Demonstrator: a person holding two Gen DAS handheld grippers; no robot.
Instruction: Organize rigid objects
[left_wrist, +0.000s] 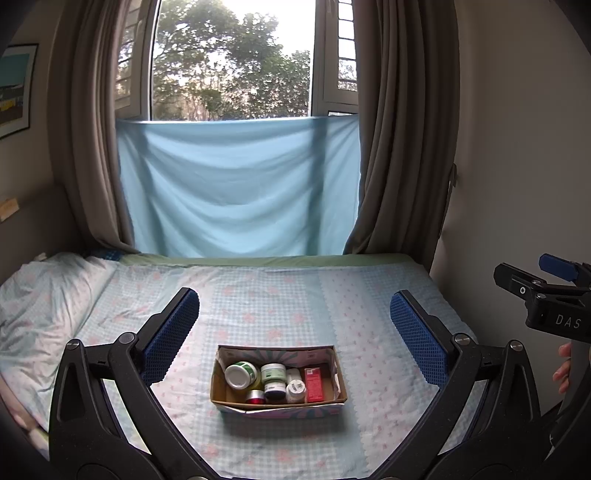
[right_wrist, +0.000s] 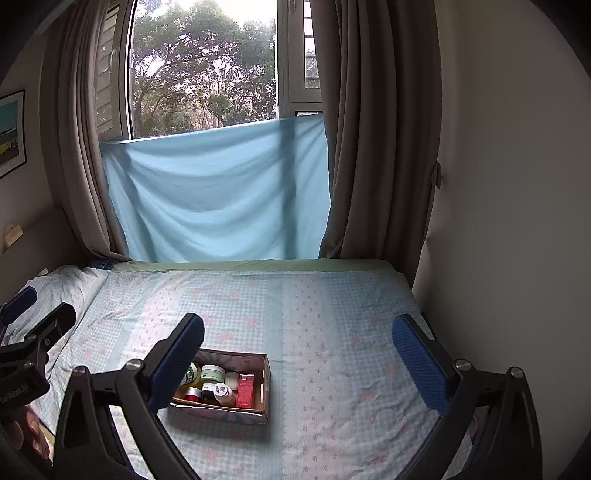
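Note:
A shallow cardboard box (left_wrist: 223, 400) (right_wrist: 266, 384) sits on the bed (left_wrist: 369, 302) near its front middle. Inside lie several small jars and bottles: a white-lidded green jar (left_wrist: 242, 374), a pale green jar (left_wrist: 273, 373) (right_wrist: 213, 373), a red-capped tin (left_wrist: 255, 397) (right_wrist: 192, 395), a white bottle (left_wrist: 295, 389) (right_wrist: 222, 392) and a red carton (left_wrist: 314, 384) (right_wrist: 245, 389). My left gripper (left_wrist: 294, 325) hovers open above and in front of the box, holding nothing. My right gripper (right_wrist: 298, 350) is open too, to the right of the box, its left finger (right_wrist: 177, 363) overlapping the box's left end.
The bed has a pale blue checked sheet, with a pillow (left_wrist: 48, 291) at the left. A light blue cloth (left_wrist: 240, 184) hangs under the window (left_wrist: 232, 59) between brown curtains (left_wrist: 399, 129). A wall (right_wrist: 517, 221) borders the bed's right side. A person's fingers (left_wrist: 564, 367) show at the right.

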